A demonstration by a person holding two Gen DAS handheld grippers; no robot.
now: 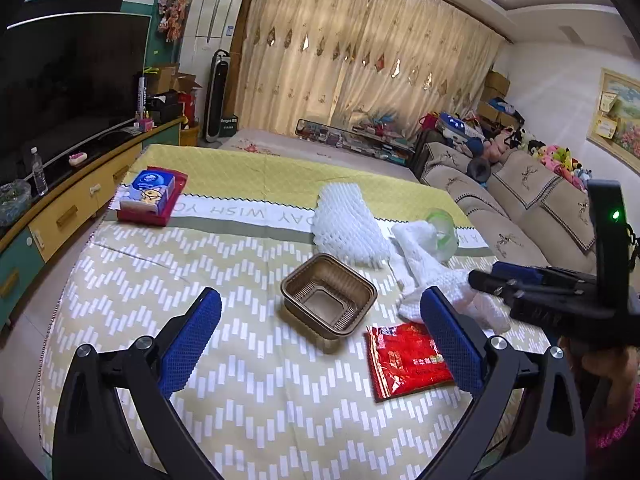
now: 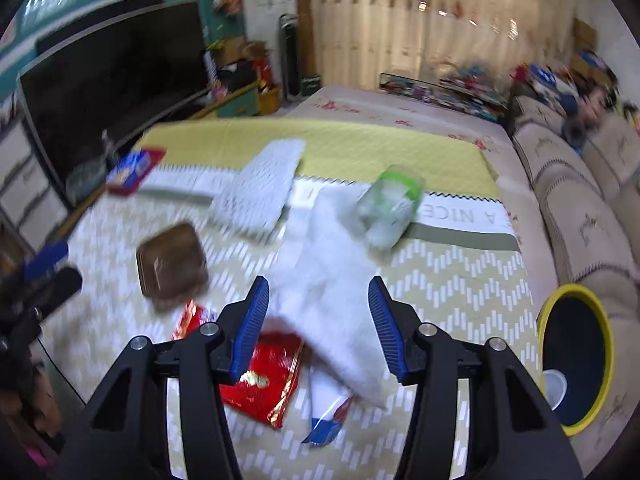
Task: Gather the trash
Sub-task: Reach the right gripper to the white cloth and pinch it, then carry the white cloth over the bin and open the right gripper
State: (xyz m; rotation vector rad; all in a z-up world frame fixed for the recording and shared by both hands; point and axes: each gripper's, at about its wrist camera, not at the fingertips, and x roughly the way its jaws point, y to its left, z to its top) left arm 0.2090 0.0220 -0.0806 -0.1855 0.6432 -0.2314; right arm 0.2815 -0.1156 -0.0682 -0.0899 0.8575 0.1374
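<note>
On the patterned table cloth (image 1: 248,400) lie a brown plastic tray (image 1: 329,295), a red packet (image 1: 406,360), a white foam net (image 1: 348,226), a white foam sheet (image 1: 424,256) and a clear green cup (image 1: 442,228) on its side. My left gripper (image 1: 320,296) hangs open just in front of the tray, holding nothing. The right wrist view is blurred. There my right gripper (image 2: 318,284) stands open over the foam sheet (image 2: 324,304), which lies between its fingers. The red packet (image 2: 264,376) and a blue-and-white wrapper (image 2: 324,420) lie under it.
A yellow-rimmed dark bin (image 2: 576,360) with a white cup (image 2: 554,388) inside stands right of the table, beside the beige sofa (image 2: 580,220). A red box with a blue tissue pack (image 1: 150,196) sits at the far left. The TV cabinet (image 1: 80,200) runs along the left.
</note>
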